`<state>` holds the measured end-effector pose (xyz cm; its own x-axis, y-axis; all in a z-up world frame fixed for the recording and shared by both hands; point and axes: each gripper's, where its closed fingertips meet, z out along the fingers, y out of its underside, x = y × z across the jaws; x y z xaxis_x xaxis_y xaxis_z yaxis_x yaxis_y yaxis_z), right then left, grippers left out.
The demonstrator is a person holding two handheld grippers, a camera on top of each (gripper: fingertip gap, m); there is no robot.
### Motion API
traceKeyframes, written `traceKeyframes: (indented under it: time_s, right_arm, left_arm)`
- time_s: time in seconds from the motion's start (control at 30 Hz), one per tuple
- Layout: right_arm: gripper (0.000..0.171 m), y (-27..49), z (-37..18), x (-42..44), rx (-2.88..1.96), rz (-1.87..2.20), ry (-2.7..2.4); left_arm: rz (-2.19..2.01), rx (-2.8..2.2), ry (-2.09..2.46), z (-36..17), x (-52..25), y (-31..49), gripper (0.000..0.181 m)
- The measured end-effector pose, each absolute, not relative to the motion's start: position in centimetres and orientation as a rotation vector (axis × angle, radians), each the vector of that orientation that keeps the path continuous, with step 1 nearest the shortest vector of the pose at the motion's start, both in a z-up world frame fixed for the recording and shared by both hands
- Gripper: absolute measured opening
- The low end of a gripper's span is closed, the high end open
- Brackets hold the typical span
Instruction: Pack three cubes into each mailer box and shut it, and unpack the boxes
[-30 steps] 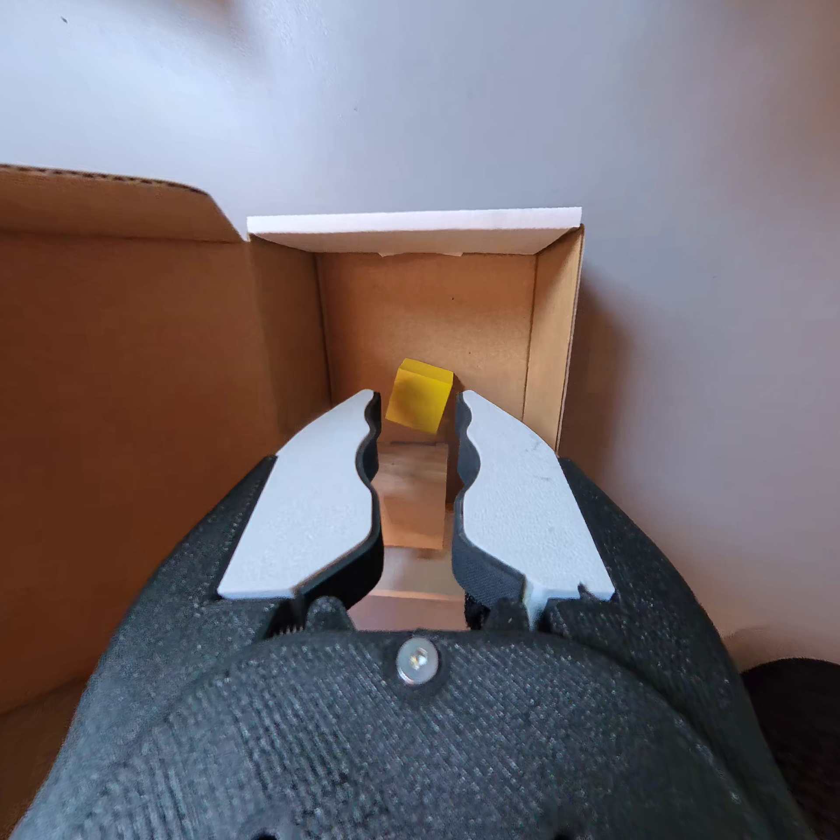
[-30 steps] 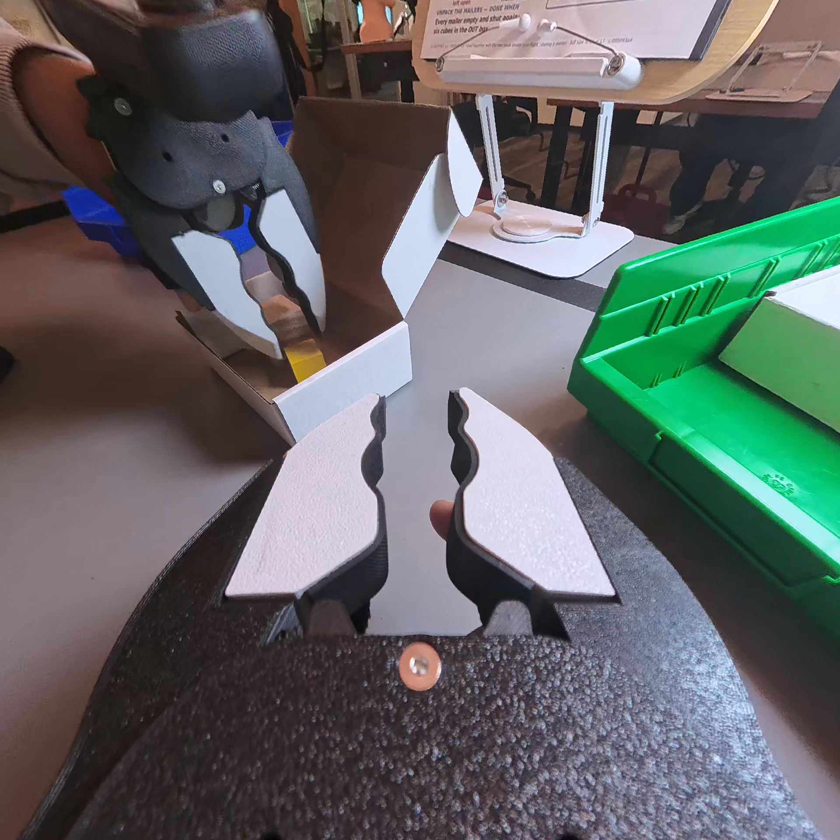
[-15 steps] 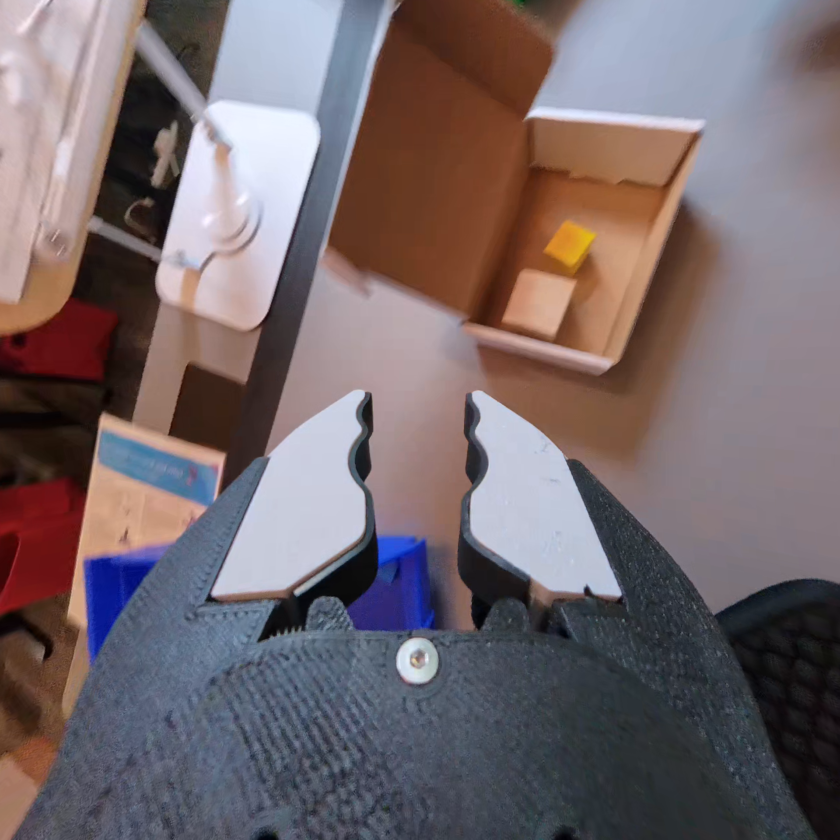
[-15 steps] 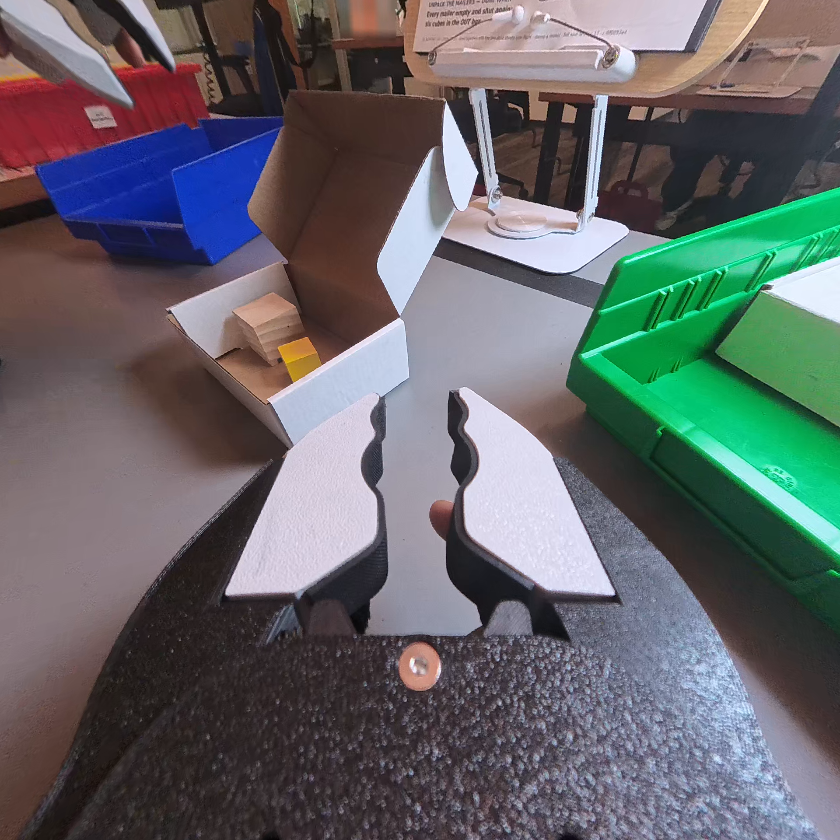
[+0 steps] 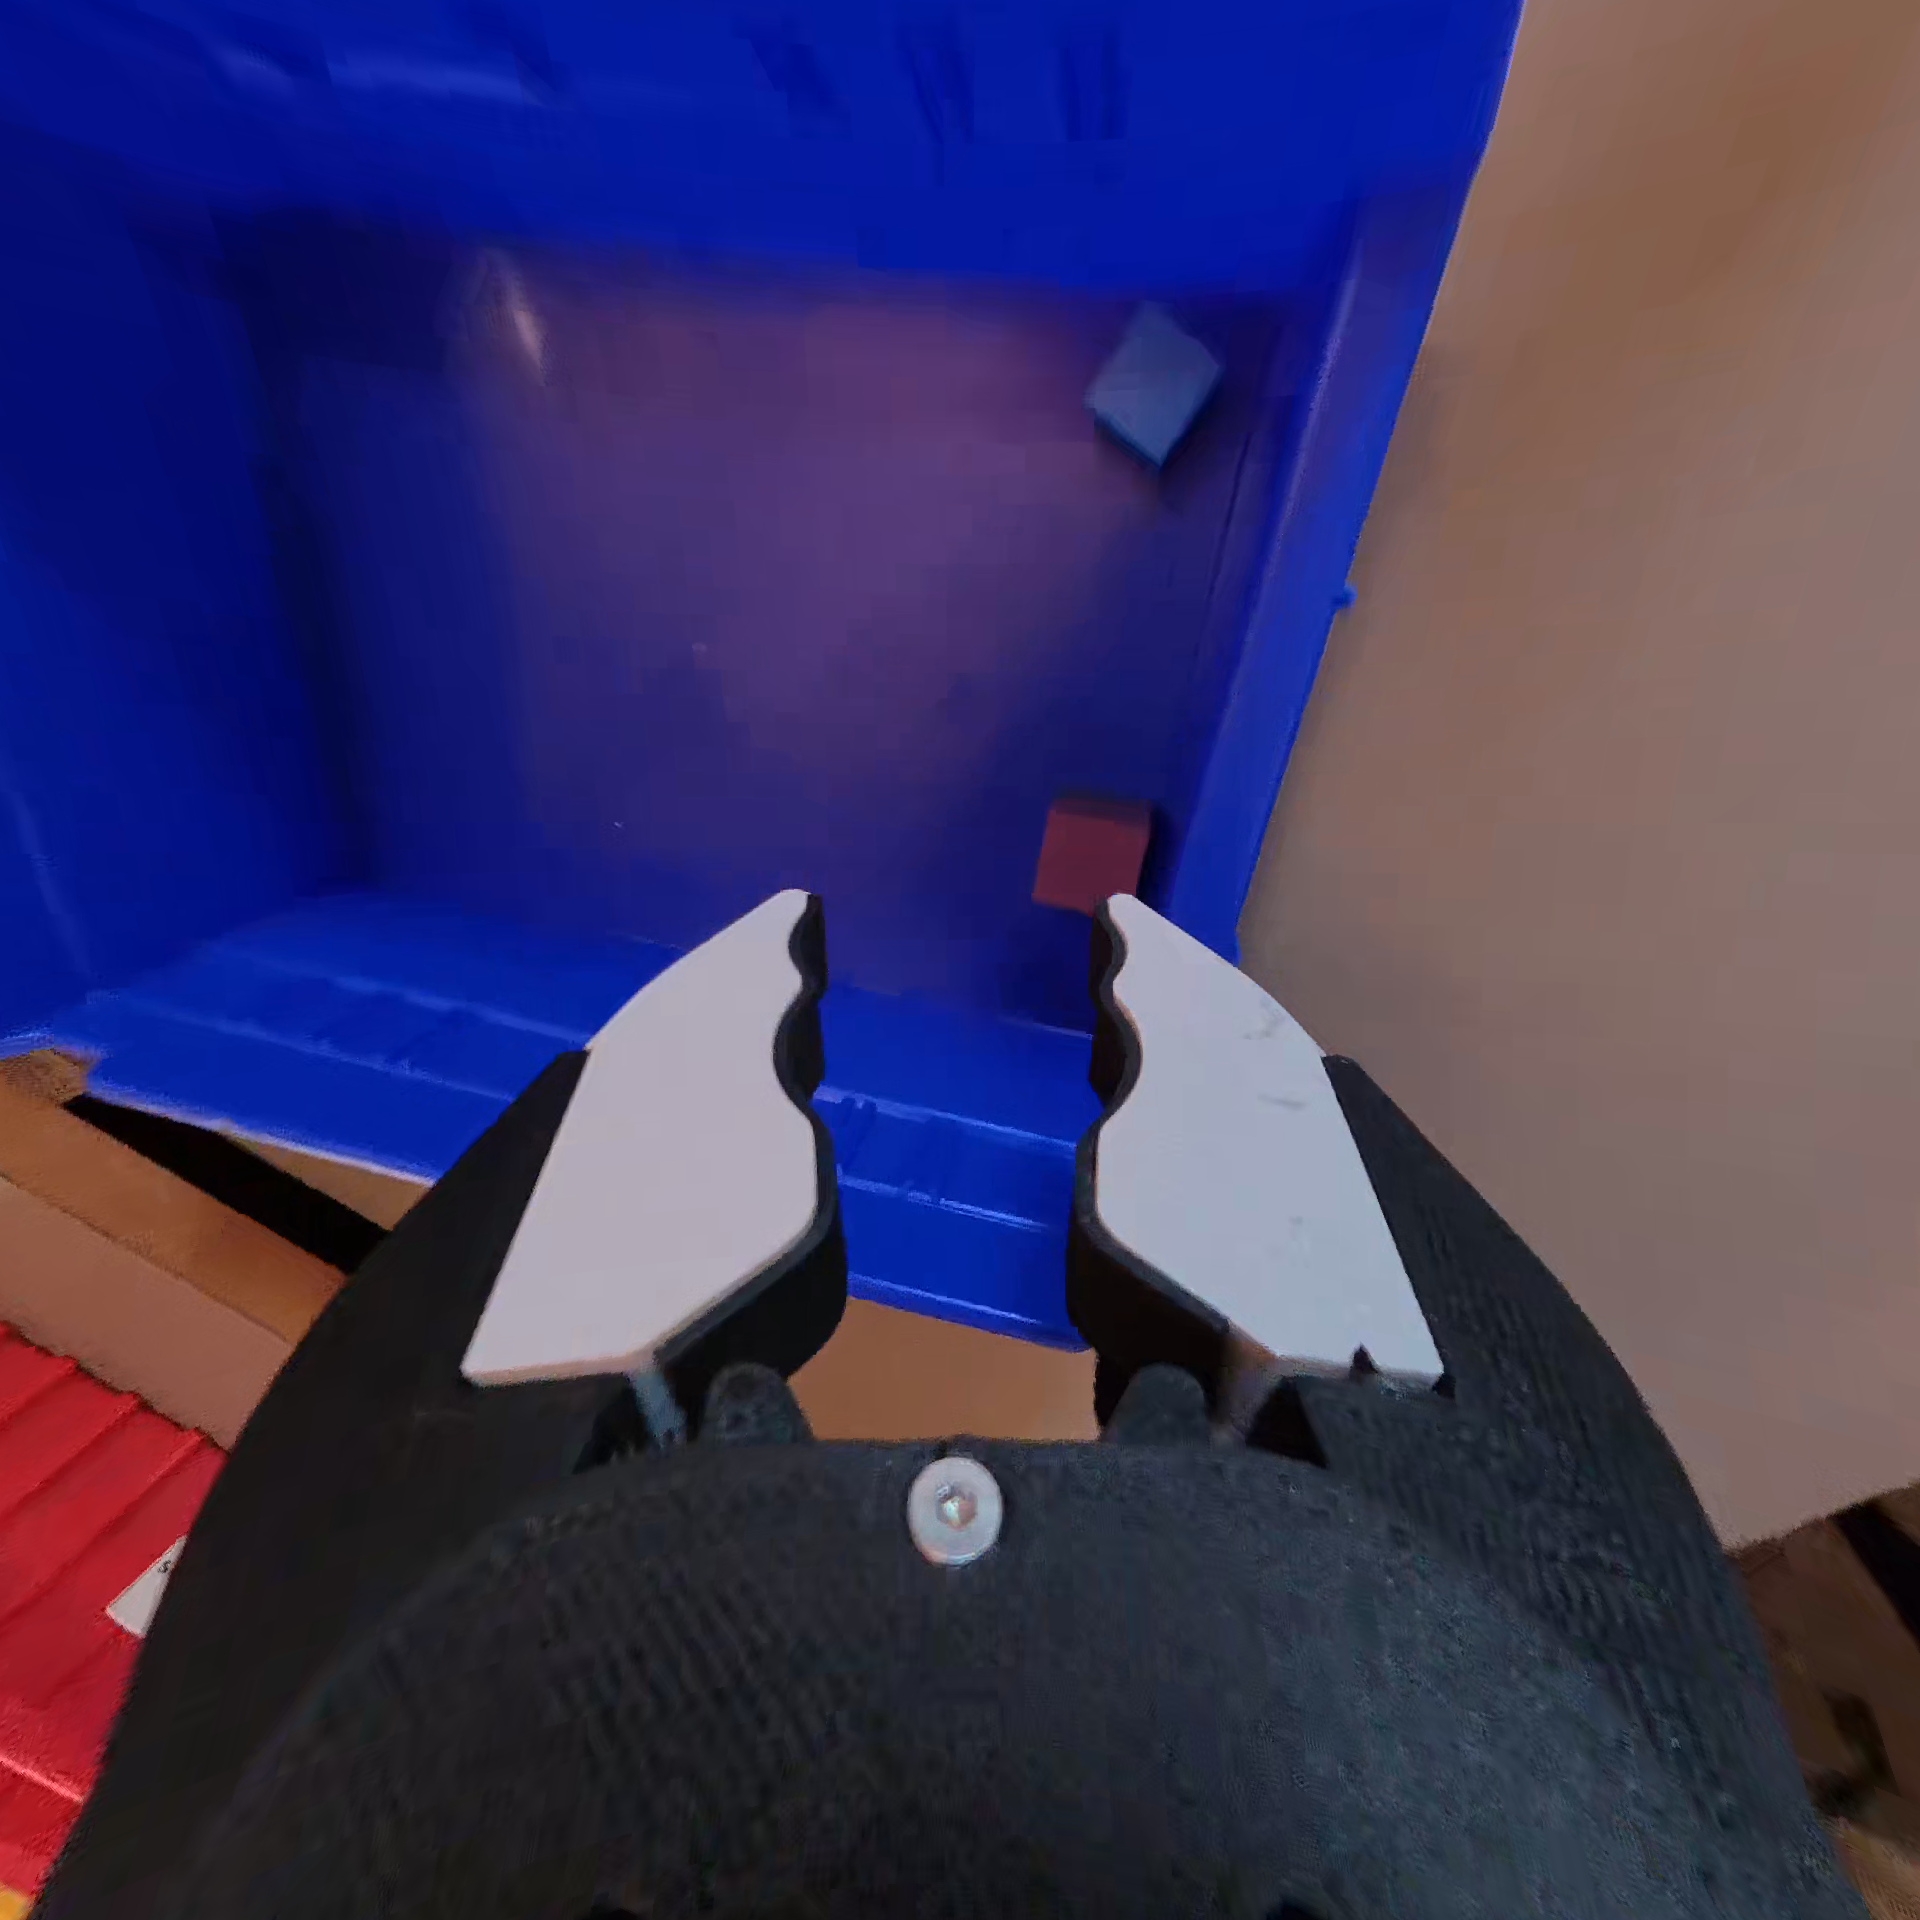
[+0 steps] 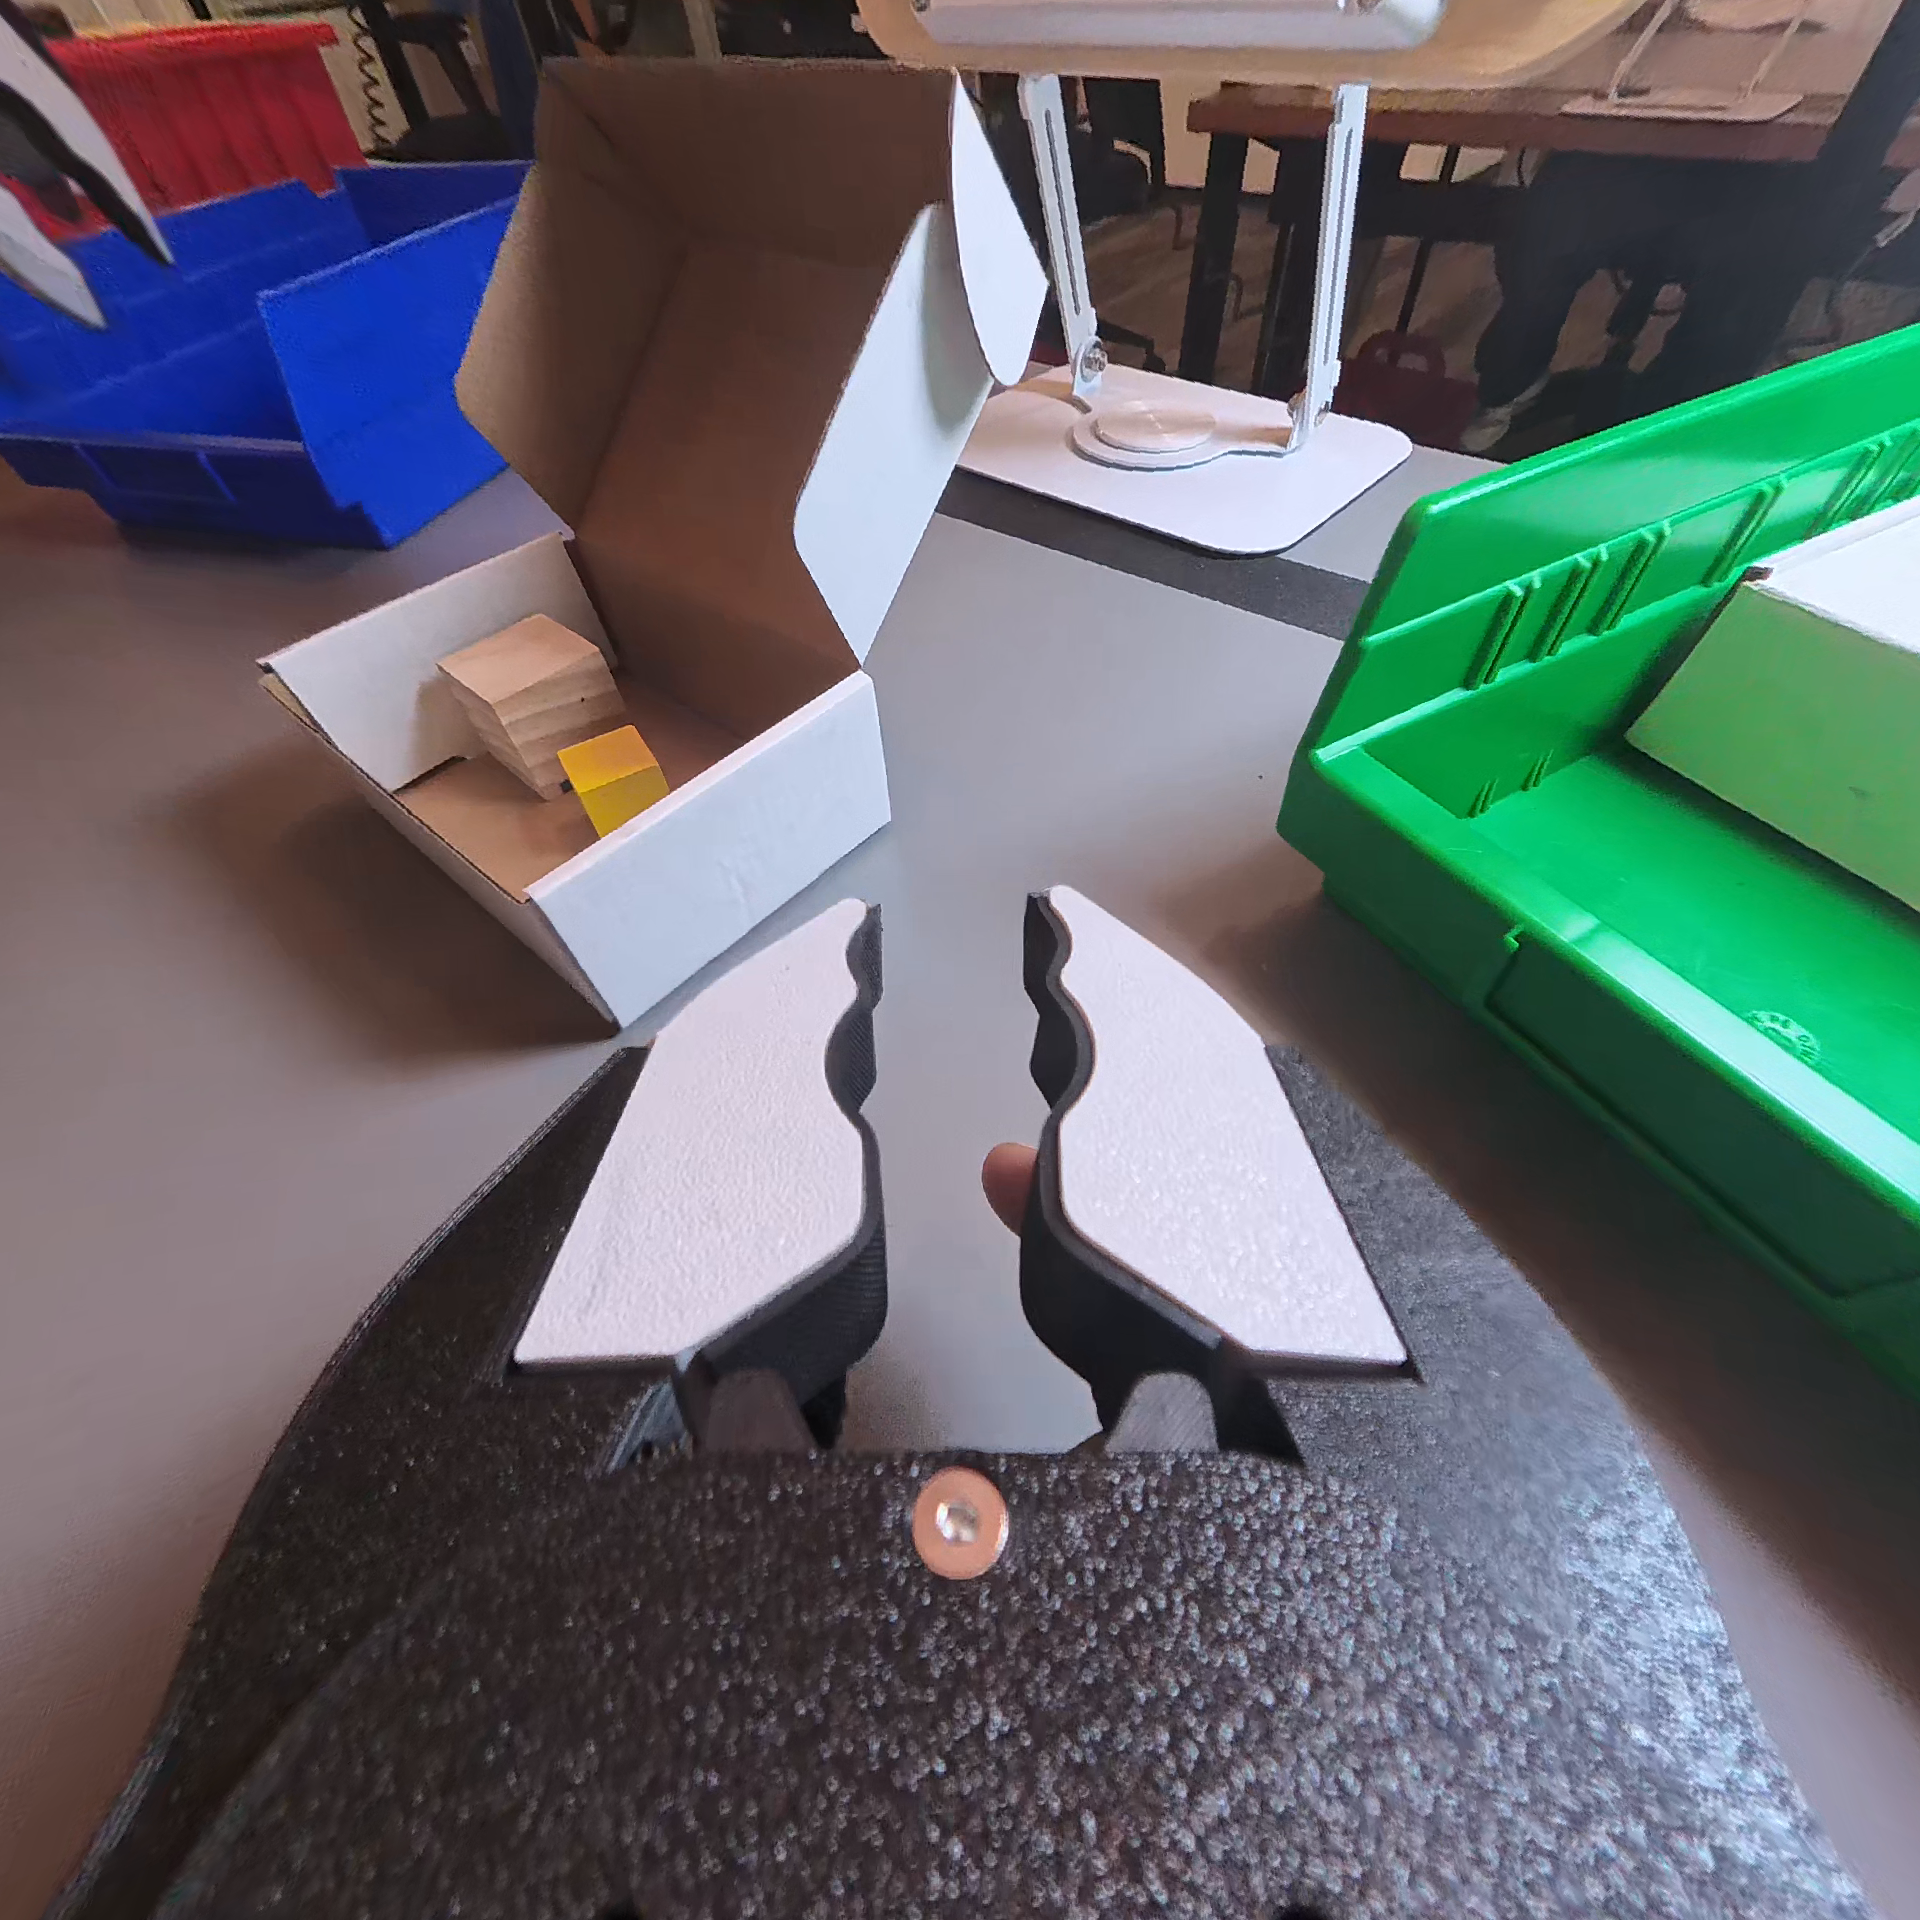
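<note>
Over the blue bin I hold my left gripper, fingers spread and nothing between them. Bin contents, counted from the left wrist view: two cubes, one blue cube near the far right corner and one red cube against the right wall, just ahead of my right fingertip; the two lie well apart. Bins on the grey table, counted across both views: three, namely the blue one at far left, one red bin behind it, and one green bin at right. Mailer boxes: two. One open mailer box, white outside and brown inside, stands on the table between the blue and green bins, lid tilted up and back. It holds two cubes: one large plain wooden cube toward the back, one small yellow cube just in front of it, near the front wall; whether they touch I cannot tell. One white closed box sits in the green bin. Cubes in sight: four. My right gripper hovers low over bare table just short of the open mailer, fingers apart, empty; one fingertip of the person holding it shows between them. One white stand rests behind the open mailer
</note>
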<state>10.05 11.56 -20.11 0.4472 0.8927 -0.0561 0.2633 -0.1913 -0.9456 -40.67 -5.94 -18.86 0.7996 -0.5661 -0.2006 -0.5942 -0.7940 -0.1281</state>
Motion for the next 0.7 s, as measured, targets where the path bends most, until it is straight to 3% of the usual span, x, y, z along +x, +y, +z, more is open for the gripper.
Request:
traceKeyframes:
  time_s: [0.03,0.3,0.7]
  right_arm:
    - [0.026,11.7,-20.3,10.0,-1.715,0.783,-1.009]
    - [0.026,12.3,-21.8,9.6,-1.778,0.713,-1.020]
    - [0.026,14.2,-21.3,10.3,-1.792,0.727,-0.905]
  left_arm:
    - [0.209,-2.838,0.962,-19.7,-40.9,-6.6,0.050]
    - [0.023,-2.879,1.355,-23.1,-40.9,-7.9,0.045]
    - [0.383,-2.483,2.008,-24.7,-41.6,-6.8,0.051]
